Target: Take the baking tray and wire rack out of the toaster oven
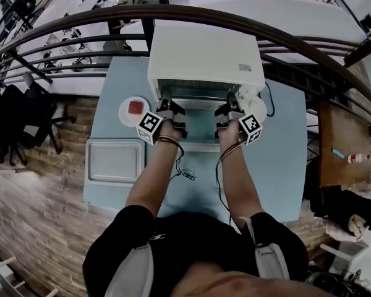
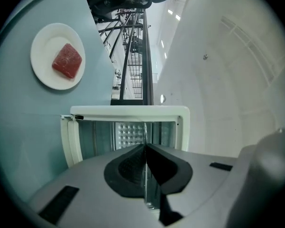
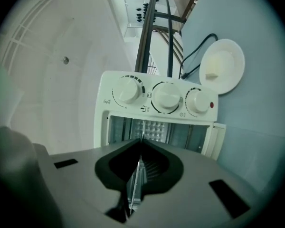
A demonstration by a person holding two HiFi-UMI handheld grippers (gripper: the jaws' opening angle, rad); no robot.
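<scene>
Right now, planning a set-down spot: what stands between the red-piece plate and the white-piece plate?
The toaster oven stands between the red-piece plate and the white-piece plate; the head view shows it.

Bright, even daylight fills every view, and the oven (image 1: 204, 51) top is nearly blown out white at upper centre. The head view is soft, with the railing (image 1: 191, 16) bowed by fisheye. Both gripper views are black at the corners. The left gripper (image 2: 145, 148) and right gripper (image 3: 140, 144) are blurred near the lens. A metal edge (image 3: 133, 191) glints faintly.
</scene>
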